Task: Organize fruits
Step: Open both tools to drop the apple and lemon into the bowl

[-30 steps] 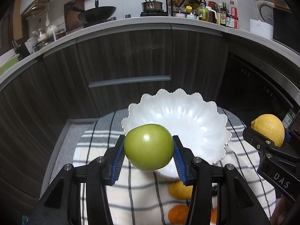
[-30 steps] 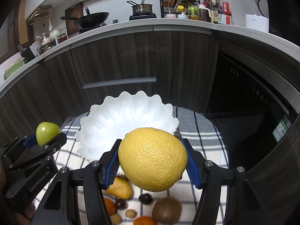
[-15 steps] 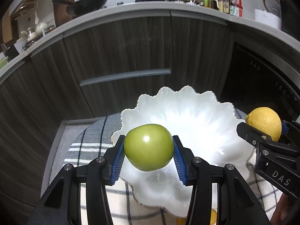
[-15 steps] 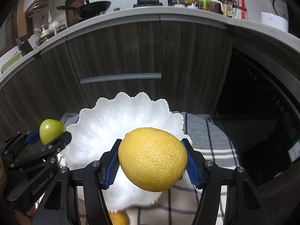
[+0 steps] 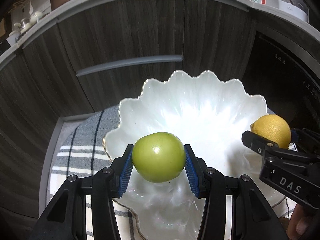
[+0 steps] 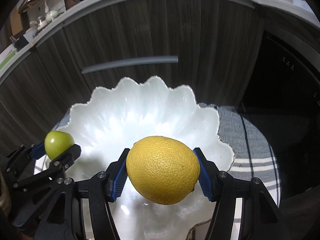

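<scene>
My left gripper is shut on a green apple and holds it over the near left part of a white scalloped bowl. My right gripper is shut on a yellow lemon and holds it over the near part of the same bowl. In the left wrist view the lemon sits at the bowl's right side. In the right wrist view the apple sits at the bowl's left edge. The bowl holds nothing.
The bowl stands on a grey and white striped cloth over a round table. Dark wood cabinets with a grey handle stand behind. A dark appliance front is at the right.
Both grippers have moved forward and down over the bowl with their fruits. The loose fruits on the cloth near me have dropped out of view.
</scene>
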Tool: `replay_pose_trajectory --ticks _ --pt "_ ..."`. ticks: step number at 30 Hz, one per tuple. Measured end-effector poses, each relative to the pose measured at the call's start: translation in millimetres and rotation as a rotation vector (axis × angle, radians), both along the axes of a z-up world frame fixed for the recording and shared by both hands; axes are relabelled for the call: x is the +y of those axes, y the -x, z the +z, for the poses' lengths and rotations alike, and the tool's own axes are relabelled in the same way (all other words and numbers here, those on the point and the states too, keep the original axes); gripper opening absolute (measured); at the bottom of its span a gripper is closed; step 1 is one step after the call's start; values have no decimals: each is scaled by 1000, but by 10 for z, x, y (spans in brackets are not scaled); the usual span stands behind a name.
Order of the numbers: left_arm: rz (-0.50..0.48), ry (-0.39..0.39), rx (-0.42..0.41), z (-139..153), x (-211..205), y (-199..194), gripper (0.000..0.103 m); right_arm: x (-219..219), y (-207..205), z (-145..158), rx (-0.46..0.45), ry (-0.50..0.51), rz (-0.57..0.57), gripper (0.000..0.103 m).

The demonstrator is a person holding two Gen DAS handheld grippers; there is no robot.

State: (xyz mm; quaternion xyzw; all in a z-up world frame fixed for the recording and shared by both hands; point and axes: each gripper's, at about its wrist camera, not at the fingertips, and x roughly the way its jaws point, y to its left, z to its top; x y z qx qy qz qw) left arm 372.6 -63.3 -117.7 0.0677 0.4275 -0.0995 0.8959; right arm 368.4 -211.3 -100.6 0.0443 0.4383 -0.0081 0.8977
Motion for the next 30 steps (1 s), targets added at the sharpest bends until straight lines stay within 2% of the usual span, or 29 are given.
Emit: replay_pose_trajectory --ticks 7,9,11,12,13,14,21,27,30 --pt "5 -25 56 -130 -38 10 48 -50 3 -157 41 -29 0 63" --pt "12 -30 45 -124 -24 29 54 -59 10 -158 44 -24 -5 63" --pt "19 -42 17 -81 -16 61 75 -59 30 -114 24 -11 -6 66" --pt "21 -47 3 -49 -17 80 77 -49 54 -59 1 14 -9 70" --pt "17 -48 -5 -23 -22 97 77 -54 72 -27 -13 26 -9 78" --pt "11 -53 -13 12 -32 116 77 -50 92 27 -33 35 -8 81" --pt "55 -49 -84 339 44 276 83 -98 308 438 -134 106 -66 82" --pt "47 -74 -166 651 23 639 83 -130 654 688 -191 127 -89 84" --pt "36 -69 -178 746 6 833 83 -158 842 763 -208 112 -105 84"
